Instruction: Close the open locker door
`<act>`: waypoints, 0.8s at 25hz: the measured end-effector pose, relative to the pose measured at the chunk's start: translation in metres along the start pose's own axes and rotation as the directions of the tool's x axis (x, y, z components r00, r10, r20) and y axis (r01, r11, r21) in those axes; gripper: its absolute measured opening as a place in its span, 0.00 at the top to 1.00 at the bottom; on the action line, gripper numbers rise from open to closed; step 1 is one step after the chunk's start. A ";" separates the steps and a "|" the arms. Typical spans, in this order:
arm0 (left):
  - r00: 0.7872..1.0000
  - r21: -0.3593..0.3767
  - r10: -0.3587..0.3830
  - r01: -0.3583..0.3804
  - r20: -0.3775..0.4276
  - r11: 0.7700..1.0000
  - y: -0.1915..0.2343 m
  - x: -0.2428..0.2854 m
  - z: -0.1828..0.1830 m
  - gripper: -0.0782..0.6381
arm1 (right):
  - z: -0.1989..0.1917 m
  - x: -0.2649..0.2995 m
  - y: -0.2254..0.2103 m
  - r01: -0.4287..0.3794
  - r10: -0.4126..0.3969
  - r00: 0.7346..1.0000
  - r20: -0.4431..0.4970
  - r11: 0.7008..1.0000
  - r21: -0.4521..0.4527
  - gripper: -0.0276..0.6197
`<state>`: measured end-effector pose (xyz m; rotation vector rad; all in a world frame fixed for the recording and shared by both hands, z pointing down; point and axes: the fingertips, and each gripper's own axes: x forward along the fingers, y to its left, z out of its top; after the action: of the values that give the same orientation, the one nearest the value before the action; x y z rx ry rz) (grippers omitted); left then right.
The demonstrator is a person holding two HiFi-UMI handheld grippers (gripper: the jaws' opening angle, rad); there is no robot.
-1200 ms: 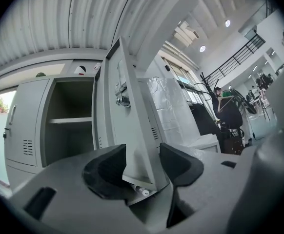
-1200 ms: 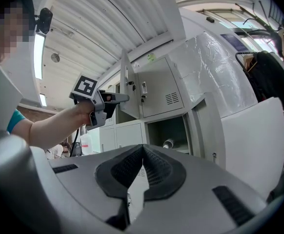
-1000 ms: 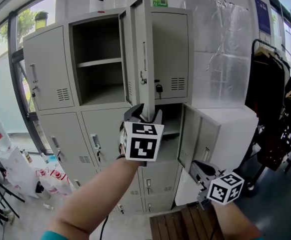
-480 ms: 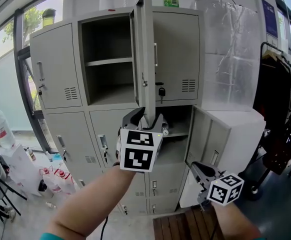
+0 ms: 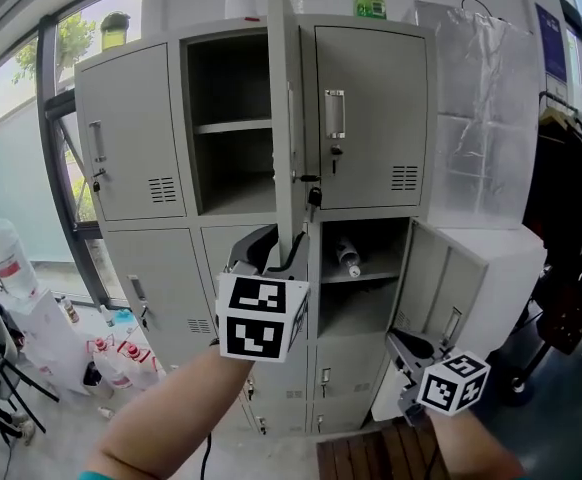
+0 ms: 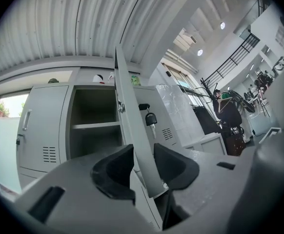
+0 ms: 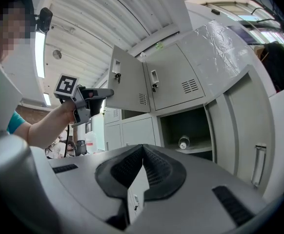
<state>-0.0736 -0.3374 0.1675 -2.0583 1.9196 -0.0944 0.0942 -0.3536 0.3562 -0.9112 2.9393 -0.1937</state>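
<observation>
The upper locker door (image 5: 283,118) stands wide open and edge-on to the head view, its free edge toward the person and its hinge side against the cabinet. It is a thin sheet-metal panel: light and stiff, smooth-painted and so slippery under the pads, and likely to swing freely and clang if pushed hard.

The left tool (image 5: 279,248) has it at the bottom corner of the free edge. Its jaws have just been closing, and in the left gripper view the door (image 6: 132,126) sits between the two pads, which appear to bear on both faces. That low hold, far from the hinge, gives good leverage.

The right tool (image 5: 403,344) hangs low with its jaws together on nothing.

The swing runs leftward into the empty compartment (image 5: 233,158) with its shelf (image 5: 233,126), and nothing blocks that arc. A key (image 5: 314,196) hangs at the door's outer face, clear of the pads. The lower locker door (image 5: 441,288) also stands open, well apart.
</observation>
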 end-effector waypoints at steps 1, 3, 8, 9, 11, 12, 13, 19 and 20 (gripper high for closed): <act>1.000 0.000 0.001 -0.001 -0.002 1.000 0.007 -0.002 -0.002 0.70 | -0.001 0.004 0.003 0.002 -0.002 1.000 -0.002 1.000 0.000 0.96; 1.000 0.000 0.002 -0.002 -0.005 1.000 0.021 -0.005 -0.005 0.70 | -0.002 0.011 0.009 0.005 -0.005 1.000 -0.005 1.000 0.000 0.96; 1.000 -0.011 0.013 -0.013 -0.007 1.000 0.056 -0.009 -0.014 0.70 | -0.004 0.027 0.026 0.011 -0.011 1.000 -0.004 1.000 -0.005 0.96; 1.000 -0.012 0.015 -0.015 -0.007 1.000 0.062 -0.009 -0.016 0.70 | -0.004 0.030 0.029 0.015 -0.015 1.000 -0.004 1.000 -0.006 0.96; 1.000 -0.013 0.019 -0.019 -0.010 1.000 0.075 -0.009 -0.020 0.70 | -0.005 0.035 0.034 0.024 -0.024 1.000 -0.005 1.000 -0.006 0.96; 1.000 -0.014 0.021 -0.021 -0.011 1.000 0.082 -0.008 -0.022 0.70 | -0.006 0.037 0.037 0.030 -0.030 1.000 -0.006 1.000 -0.005 0.96; 1.000 -0.016 0.023 -0.023 -0.013 1.000 0.088 -0.008 -0.024 0.70 | -0.006 0.039 0.039 0.035 -0.035 0.999 -0.007 0.999 -0.004 0.96; 1.000 -0.027 0.013 -0.014 -0.027 1.000 0.123 -0.003 -0.035 0.70 | -0.007 0.047 0.052 0.068 -0.068 0.998 -0.012 0.998 -0.009 0.96; 1.000 -0.024 0.008 -0.008 -0.030 1.000 0.127 -0.002 -0.037 0.70 | -0.007 0.048 0.054 0.074 -0.074 0.997 -0.013 0.997 -0.009 0.96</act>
<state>-0.2052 -0.3478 0.1673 -2.0756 1.9557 -0.1010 0.0241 -0.3362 0.3549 -1.0247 2.9226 -0.1911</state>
